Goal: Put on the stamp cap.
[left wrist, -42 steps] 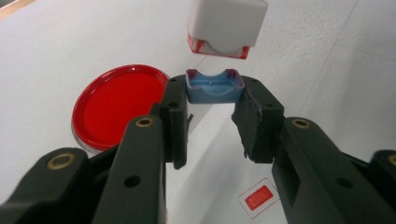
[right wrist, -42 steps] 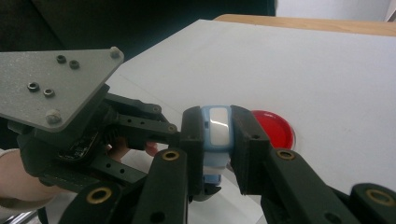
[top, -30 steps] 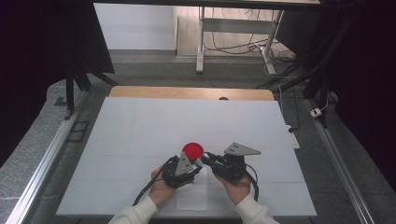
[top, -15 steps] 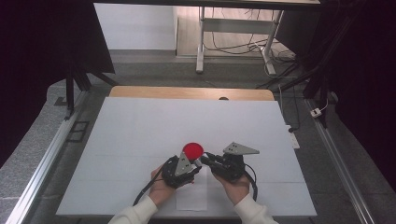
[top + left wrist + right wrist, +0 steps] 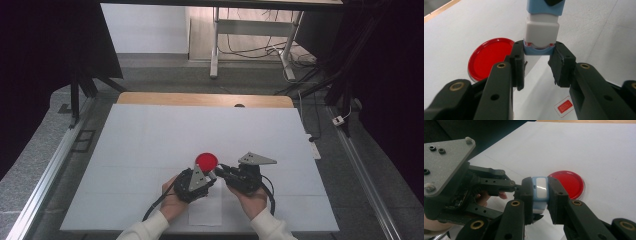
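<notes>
A small white block with light-blue ends (image 5: pixel 541 32) is held between both grippers, low over the white table (image 5: pixel 150 145). My left gripper (image 5: pixel 537 63) is shut on its near blue end. My right gripper (image 5: pixel 539 195) is shut on the block (image 5: pixel 540 188) from the other side, and its dark tip shows at the top of the left gripper view. In the high view the left gripper (image 5: pixel 211 176) and the right gripper (image 5: pixel 222 170) meet tip to tip near the table's front. A red round lid (image 5: pixel 206 161) lies flat just beyond them, also seen as the red lid (image 5: pixel 490 56) and the red lid (image 5: pixel 569 181).
A white sheet with a small red label (image 5: pixel 565 107) lies under the grippers at the front edge. The table's far side ends in a wooden strip (image 5: pixel 200 99). Metal rails (image 5: pixel 45 185) run along both sides, and a stand's legs and cables (image 5: pixel 250 45) are on the floor beyond.
</notes>
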Demonstrator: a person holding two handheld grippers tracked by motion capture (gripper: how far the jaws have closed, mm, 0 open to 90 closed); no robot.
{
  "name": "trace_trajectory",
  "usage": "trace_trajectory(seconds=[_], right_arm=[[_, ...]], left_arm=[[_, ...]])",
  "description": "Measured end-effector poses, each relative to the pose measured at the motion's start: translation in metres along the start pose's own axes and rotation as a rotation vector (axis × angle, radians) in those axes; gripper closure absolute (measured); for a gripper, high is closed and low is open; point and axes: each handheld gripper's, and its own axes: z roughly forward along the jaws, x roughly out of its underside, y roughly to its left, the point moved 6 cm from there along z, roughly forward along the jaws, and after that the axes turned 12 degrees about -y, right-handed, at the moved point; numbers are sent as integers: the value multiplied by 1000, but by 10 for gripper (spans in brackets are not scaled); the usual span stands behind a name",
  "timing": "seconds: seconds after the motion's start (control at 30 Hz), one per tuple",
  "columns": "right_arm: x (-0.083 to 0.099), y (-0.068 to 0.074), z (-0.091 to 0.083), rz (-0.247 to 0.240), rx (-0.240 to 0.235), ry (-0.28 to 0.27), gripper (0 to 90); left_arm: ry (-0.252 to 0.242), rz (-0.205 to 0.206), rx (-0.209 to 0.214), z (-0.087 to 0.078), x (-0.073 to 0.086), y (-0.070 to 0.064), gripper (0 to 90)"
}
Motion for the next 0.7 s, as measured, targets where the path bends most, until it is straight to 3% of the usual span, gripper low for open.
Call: trace_trajectory(seconds=[0.7], right_arm=[[3, -1, 1, 6, -19, 21, 756]], left_arm=[[12, 17, -8, 0, 1, -2, 656]])
